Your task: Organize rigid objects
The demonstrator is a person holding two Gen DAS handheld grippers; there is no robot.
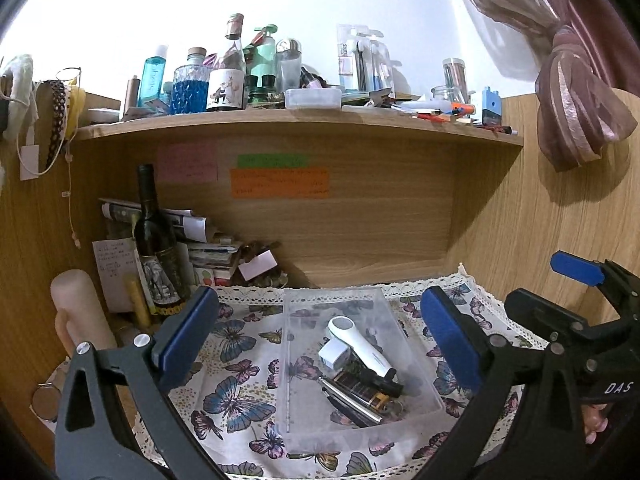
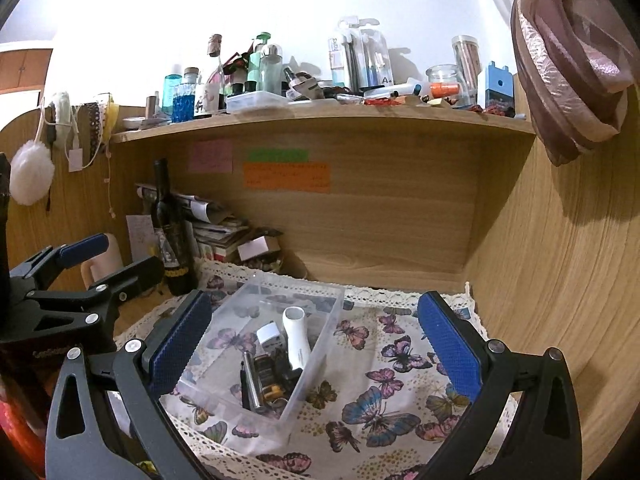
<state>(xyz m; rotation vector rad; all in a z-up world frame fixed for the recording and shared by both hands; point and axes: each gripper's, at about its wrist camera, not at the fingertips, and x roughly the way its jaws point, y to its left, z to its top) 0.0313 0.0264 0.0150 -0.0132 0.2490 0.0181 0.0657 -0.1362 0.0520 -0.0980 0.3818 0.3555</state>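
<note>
A clear plastic box [image 1: 298,420] [image 2: 316,364] sits on a butterfly-print cloth [image 1: 236,396] [image 2: 380,408]. Inside it lie a white handheld device [image 1: 360,344] [image 2: 296,340], a small white adapter [image 1: 334,354] [image 2: 267,334], a silver pen [image 1: 352,404] [image 2: 252,384] and a black-and-gold item [image 1: 362,388] [image 2: 269,380]. My left gripper [image 1: 320,336] [image 2: 108,264] is open, the box just beyond its blue pads, nothing held. My right gripper [image 2: 316,344] [image 1: 556,288] is open and empty too, to the right of the box.
A dark wine bottle [image 1: 154,240] [image 2: 172,232] and stacked papers [image 1: 208,248] stand at the back left. A pale pink cylinder [image 1: 80,308] is beside them. The shelf [image 1: 300,120] above is crowded with bottles. Wooden walls close the niche; a tied curtain [image 1: 580,100] hangs right.
</note>
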